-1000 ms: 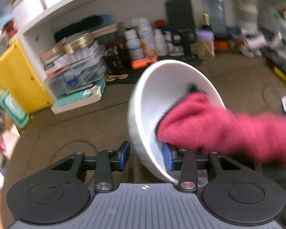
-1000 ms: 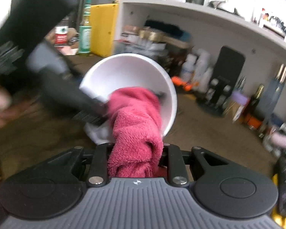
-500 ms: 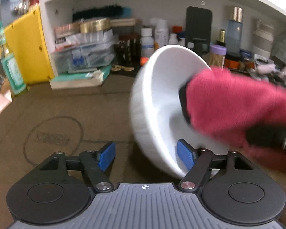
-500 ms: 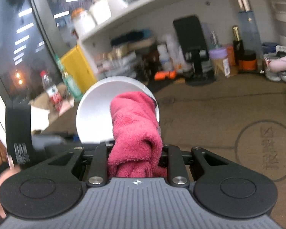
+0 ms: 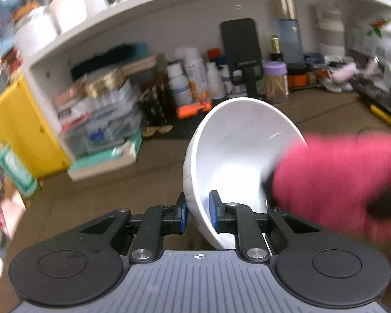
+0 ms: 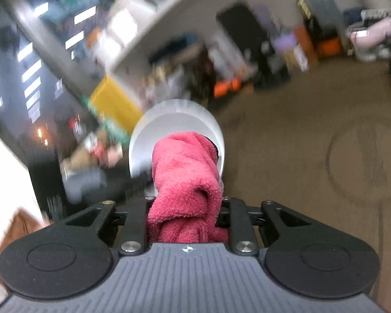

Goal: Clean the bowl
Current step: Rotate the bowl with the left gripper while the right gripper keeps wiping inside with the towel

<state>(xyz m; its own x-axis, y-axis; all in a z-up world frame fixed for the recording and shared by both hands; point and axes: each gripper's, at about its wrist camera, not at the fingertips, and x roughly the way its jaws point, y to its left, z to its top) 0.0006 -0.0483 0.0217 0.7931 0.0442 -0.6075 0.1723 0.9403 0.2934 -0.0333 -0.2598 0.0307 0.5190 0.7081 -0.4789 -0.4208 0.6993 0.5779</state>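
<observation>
The left gripper (image 5: pixel 198 212) is pinching the white bowl's (image 5: pixel 237 140) rim, jaws nearly closed, holding it tilted above the worktop (image 5: pixel 104 193). The right gripper (image 6: pixel 186 216), jaws clamped on a red cloth (image 6: pixel 187 172), is pressing into the bowl.

White bowl (image 5: pixel 237 156) tipped on side, airborne; pink cloth (image 6: pixel 187 182) pressed inside.
</observation>
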